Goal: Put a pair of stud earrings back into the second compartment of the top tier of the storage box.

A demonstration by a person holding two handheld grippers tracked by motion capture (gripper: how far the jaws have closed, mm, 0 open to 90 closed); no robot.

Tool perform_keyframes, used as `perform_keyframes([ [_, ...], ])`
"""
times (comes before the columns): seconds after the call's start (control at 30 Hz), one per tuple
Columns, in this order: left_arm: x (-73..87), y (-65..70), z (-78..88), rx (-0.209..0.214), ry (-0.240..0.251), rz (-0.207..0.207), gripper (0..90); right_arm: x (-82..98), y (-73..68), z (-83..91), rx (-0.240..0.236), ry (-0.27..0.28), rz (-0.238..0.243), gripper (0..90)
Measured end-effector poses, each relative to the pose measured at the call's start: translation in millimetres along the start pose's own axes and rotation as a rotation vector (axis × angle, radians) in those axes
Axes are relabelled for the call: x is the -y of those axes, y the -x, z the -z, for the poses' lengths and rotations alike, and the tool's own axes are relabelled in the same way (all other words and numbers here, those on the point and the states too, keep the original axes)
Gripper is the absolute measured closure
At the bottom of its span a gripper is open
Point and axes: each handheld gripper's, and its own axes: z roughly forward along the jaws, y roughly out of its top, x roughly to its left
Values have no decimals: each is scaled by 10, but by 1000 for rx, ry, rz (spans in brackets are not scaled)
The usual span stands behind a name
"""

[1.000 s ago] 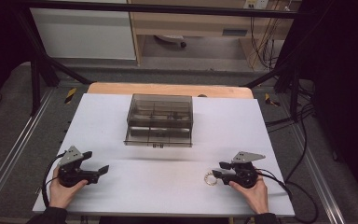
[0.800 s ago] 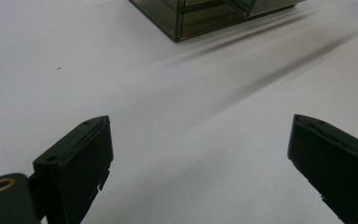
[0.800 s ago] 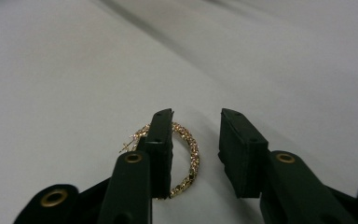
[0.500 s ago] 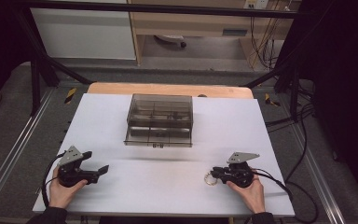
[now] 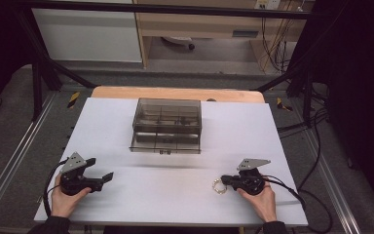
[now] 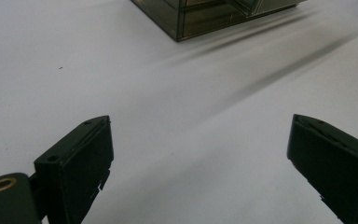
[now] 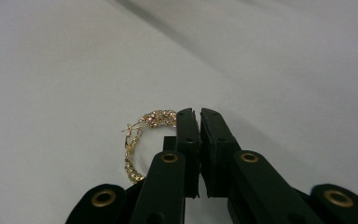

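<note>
Right gripper view: the right hand-held gripper (image 7: 199, 116), jaws just closed, pinches a sparkly gold hoop earring (image 7: 140, 140) on the white surface (image 7: 51, 70). The left hand-held gripper (image 6: 200, 140) gapes wide, holding nothing.

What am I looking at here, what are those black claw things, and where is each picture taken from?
A person sits at a white table and holds a hand tool in each hand. Each tool is a gripper with two black jaws. The wide picture comes from a camera above the person, looking forward and down. The other two come from small cameras riding on the grippers, looking along their jaws.

On the table stand a smoky clear box with compartments and, near the right gripper, a glittery gold hoop.

The left gripper is open and holds nothing. The right gripper's jaws have just been closing and now stand shut. The hoop lies against the tip of one jaw; whether a bit of it is pinched between them, I cannot tell.
</note>
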Motion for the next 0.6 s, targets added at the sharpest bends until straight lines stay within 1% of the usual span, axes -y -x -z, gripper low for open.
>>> perform_keyframes([
  [0.33,-1,-1,5,-1,2,0,70,-28,2,89,-2,21,-20,868],
  [0.43,-1,0,5,0,1,0,70,-31,0,106,-2,20,-22,868],
  [0.5,-1,0,4,0,1,-1,70,-41,0,130,-3,33,-27,868],
  [0.6,1,-3,8,-1,1,-3,70,-63,-10,166,1,38,-30,868],
])
